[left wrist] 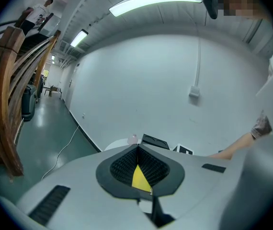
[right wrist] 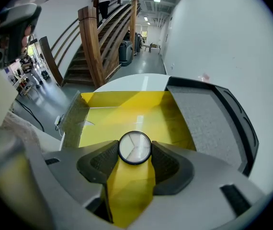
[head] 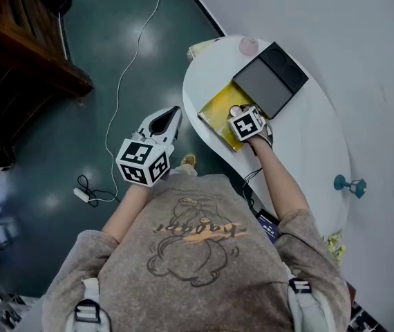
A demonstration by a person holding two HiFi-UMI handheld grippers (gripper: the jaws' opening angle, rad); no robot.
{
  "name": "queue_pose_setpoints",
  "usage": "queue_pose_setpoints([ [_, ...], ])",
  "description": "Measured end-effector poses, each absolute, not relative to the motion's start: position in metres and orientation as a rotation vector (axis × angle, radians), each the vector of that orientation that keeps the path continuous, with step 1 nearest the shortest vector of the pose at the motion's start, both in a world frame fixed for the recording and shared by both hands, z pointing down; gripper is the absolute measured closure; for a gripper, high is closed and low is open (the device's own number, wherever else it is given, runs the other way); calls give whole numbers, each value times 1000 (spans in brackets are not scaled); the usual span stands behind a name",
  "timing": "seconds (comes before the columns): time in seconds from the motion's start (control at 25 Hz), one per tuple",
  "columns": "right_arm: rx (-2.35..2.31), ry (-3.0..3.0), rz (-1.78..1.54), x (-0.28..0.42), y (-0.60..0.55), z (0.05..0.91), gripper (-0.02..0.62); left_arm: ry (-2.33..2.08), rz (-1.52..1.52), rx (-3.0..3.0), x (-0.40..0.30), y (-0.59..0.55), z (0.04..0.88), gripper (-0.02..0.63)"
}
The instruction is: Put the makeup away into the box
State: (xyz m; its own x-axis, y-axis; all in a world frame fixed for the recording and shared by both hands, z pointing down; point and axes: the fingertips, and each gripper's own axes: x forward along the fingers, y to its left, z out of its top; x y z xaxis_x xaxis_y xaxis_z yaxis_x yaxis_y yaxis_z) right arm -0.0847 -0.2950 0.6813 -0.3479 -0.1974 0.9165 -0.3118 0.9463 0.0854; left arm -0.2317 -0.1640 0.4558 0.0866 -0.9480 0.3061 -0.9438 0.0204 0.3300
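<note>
Jaws of right gripper sit partway apart, clamped on compact; black ribbed pads press its rim from both sides. Compact: small flat disc with a thin black rim and a pale glossy top marked into three wedges. It is held over the open box, near that box's near edge; whether it touches the bottom cannot be told. Box: shallow and rectangular, smooth bright yellow inside with a light glare on the bottom, left wall speckled grey-brown like raw card. Panel lies against the box's right side: matte grey, finely grained, framed by a black border with rounded corners. Both rest on table, which is white, smooth and oval. Left gripper: jaws closed tip to tip, same ribbed black pads, nothing between them. It is held off the table's edge, well apart from the box, over floor, which is dark green and glossy with lamp reflections.
</note>
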Motion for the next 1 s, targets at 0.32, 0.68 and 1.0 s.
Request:
queue_pose_setpoints([
  [0.32, 362, -1926, 143, -87, -296, 683, 368, -1859, -14, 1915, -231, -160, 458, 584],
  [0.68, 380, -1945, 175, -89, -297, 674, 343, -1836, -14, 1923, -226, -161, 458, 584],
  [1.0, 496, -2067, 193, -79, -313, 628, 345, -1752, -8, 1993, -202, -182, 459, 584],
])
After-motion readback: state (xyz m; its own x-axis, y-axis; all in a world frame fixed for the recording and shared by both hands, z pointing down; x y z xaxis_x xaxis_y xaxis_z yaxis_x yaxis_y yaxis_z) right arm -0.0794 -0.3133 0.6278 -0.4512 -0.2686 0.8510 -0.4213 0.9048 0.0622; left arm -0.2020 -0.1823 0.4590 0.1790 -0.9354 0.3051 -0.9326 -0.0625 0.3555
